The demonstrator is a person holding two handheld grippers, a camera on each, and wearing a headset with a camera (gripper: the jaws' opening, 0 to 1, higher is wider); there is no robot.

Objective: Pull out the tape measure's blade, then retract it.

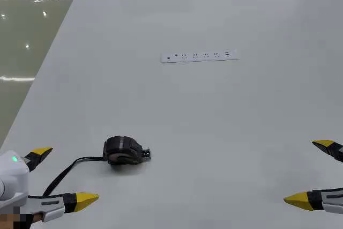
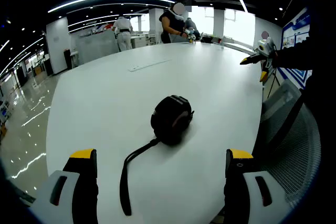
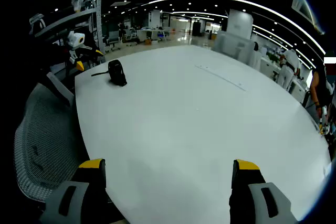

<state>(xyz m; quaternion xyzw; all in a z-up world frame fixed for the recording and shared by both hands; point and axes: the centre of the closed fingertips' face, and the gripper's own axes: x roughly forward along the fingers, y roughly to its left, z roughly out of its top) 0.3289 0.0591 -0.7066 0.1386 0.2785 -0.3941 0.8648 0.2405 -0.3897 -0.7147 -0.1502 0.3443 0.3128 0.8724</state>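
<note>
Lying on bench (image 1: pixel 214 105), tape measure (image 1: pixel 123 151) trailing strap (image 1: pixel 67 169) toward left tongs (image 1: pixel 69 174), spread, apparently lining up to steady it; right tongs (image 1: pixel 301 171), spread, hovering well apart, presumably free for pulling.

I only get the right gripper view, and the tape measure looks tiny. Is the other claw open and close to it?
Observer: Yes, the left claw is open; the tape measure lies ahead of its jaws, untouched.
Operator: Has it got a string?
Observer: A black strap trails back toward that claw.
Operator: Is the blade out?
Observer: No; the head view shows just its tip poking out, toward the right claw.
</note>
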